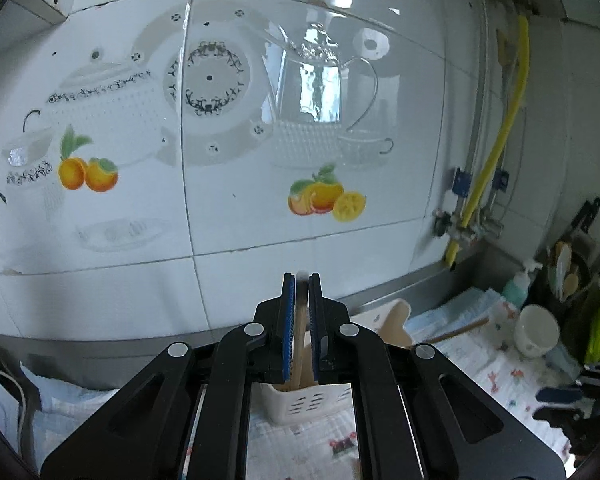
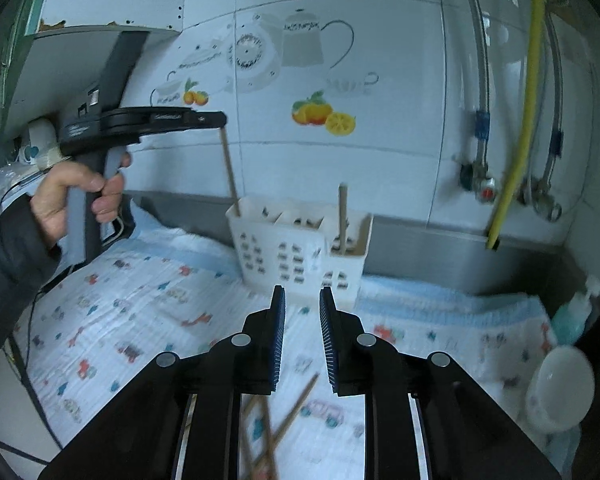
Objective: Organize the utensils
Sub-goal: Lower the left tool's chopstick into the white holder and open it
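My left gripper [image 1: 302, 280] is shut on a wooden chopstick [image 1: 299, 344] and holds it upright, its lower end in the white slotted utensil holder [image 1: 312, 402]. In the right wrist view the same left gripper [image 2: 220, 119] holds that chopstick [image 2: 230, 170] over the left compartment of the holder [image 2: 296, 252]. A wooden-handled utensil [image 2: 342, 216] stands in the holder's right compartment. My right gripper [image 2: 302, 298] is open and empty, above several loose chopsticks [image 2: 288, 420] on the patterned cloth [image 2: 148, 320].
A white cup [image 2: 560, 388] and a teal soap bottle [image 2: 572, 316] stand at the right. A yellow hose [image 2: 520, 132] and valves hang on the tiled wall behind. A wooden spatula [image 1: 396, 320] and a stick [image 1: 460, 330] lie right of the holder in the left wrist view.
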